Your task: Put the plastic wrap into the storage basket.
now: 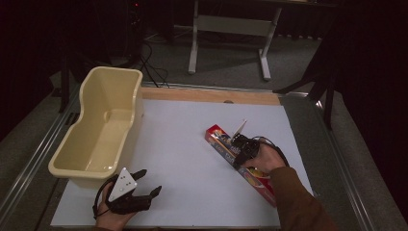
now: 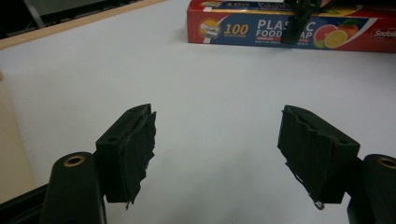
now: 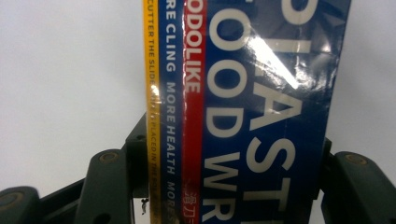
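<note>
A long red and blue box of plastic food wrap (image 1: 240,163) lies slantwise on the white table mat (image 1: 192,144), right of the middle. My right gripper (image 1: 240,153) comes down on its middle, and in the right gripper view the box (image 3: 243,112) sits between the two jaws with both pads tight against its sides. My left gripper (image 1: 144,188) rests at the front left with its jaws apart. Its fingers (image 2: 133,149) have only bare mat between them, and the box (image 2: 261,30) lies farther off beyond them.
A cream plastic tub (image 1: 101,127) stands at the left edge of the mat, just behind my left gripper. The wooden table edge (image 1: 211,95) runs along the back. Beyond it stands a white frame (image 1: 231,29) on the floor.
</note>
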`<move>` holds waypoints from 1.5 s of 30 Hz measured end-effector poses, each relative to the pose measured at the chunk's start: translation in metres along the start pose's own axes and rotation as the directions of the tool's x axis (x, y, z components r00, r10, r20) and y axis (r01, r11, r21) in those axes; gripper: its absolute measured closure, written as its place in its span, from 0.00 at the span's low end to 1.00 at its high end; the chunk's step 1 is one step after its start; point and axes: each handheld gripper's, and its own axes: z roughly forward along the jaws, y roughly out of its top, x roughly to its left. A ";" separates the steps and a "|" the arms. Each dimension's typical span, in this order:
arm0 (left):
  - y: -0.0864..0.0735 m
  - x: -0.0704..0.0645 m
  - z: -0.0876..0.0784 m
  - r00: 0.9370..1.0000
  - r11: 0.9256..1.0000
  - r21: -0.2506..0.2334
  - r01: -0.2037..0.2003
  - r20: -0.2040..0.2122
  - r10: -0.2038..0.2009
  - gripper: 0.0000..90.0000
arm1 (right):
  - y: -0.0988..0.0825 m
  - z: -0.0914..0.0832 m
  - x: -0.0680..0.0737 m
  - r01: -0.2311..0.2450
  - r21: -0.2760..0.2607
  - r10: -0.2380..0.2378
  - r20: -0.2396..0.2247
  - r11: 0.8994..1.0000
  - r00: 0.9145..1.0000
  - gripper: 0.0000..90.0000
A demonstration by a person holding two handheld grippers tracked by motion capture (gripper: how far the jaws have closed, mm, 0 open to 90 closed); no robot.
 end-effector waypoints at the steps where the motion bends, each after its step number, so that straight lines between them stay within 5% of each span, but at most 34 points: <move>1: 0.000 0.000 0.000 1.000 1.000 0.000 0.000 0.000 0.000 0.30 | 0.000 0.000 0.000 -0.011 -0.001 0.011 -0.015 1.000 1.000 0.45; 14: 0.000 0.000 0.000 1.000 1.000 0.000 0.000 -0.001 0.000 0.30 | 0.000 -0.015 0.005 -0.137 -0.046 0.128 -0.161 0.990 0.979 0.45; 19: 0.000 0.000 0.000 1.000 1.000 -0.002 0.001 -0.002 -0.001 0.30 | 0.004 -0.023 0.011 -0.178 -0.067 0.158 -0.230 0.982 0.960 0.45; 25: 0.000 0.000 0.000 1.000 1.000 -0.003 0.001 -0.001 -0.001 0.30 | 0.009 -0.041 0.016 -0.206 -0.162 0.150 -0.307 0.965 0.940 0.46; 31: 0.000 0.000 -0.001 1.000 1.000 -0.004 0.000 -0.001 0.000 0.30 | 0.015 -0.058 0.020 -0.253 -0.214 0.154 -0.393 0.944 0.907 0.46; 41: 0.000 0.000 -0.001 1.000 1.000 -0.008 -0.001 0.000 0.001 0.30 | 0.025 -0.075 0.028 -0.341 -0.252 0.149 -0.564 0.905 0.812 0.45; 45: 0.000 0.000 -0.001 1.000 1.000 -0.010 0.001 -0.001 -0.001 0.30 | 0.030 -0.081 0.031 -0.375 -0.281 0.141 -0.604 0.883 0.785 0.46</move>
